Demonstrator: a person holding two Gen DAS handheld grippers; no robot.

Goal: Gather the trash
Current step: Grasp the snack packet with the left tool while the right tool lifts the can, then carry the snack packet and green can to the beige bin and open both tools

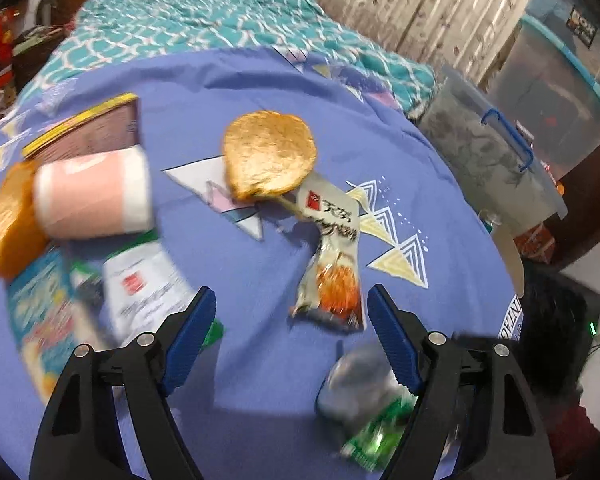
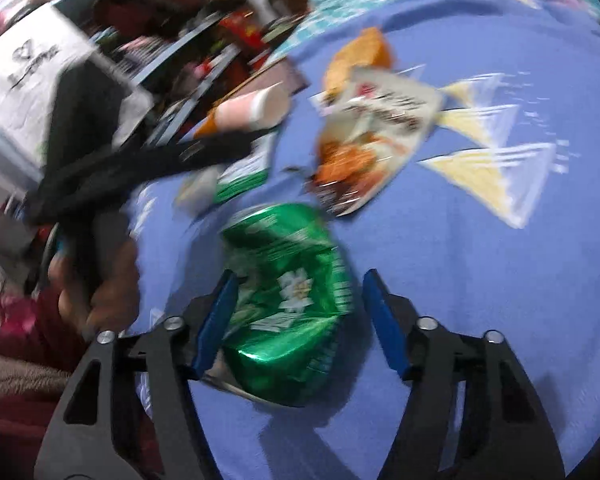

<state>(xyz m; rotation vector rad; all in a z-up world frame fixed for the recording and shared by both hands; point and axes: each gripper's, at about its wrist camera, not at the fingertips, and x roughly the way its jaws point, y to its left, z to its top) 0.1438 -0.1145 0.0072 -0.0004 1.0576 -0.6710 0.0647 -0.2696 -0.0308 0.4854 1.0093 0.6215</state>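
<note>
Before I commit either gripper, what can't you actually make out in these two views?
- Left wrist view: items beside the pink cup are motion-blurred, print unreadable.
- Left wrist view: green wrapper partly behind the left gripper finger.
- Right wrist view: green wrapper between the open right gripper fingers; contact unclear.

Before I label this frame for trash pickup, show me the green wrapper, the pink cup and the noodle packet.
green wrapper (image 2: pixel 288 300): right wrist view, on its flower print.
pink cup (image 1: pixel 94 196): left wrist view, middle of its side wall.
noodle packet (image 1: pixel 332 256): left wrist view, middle of its crumpled front.
</note>
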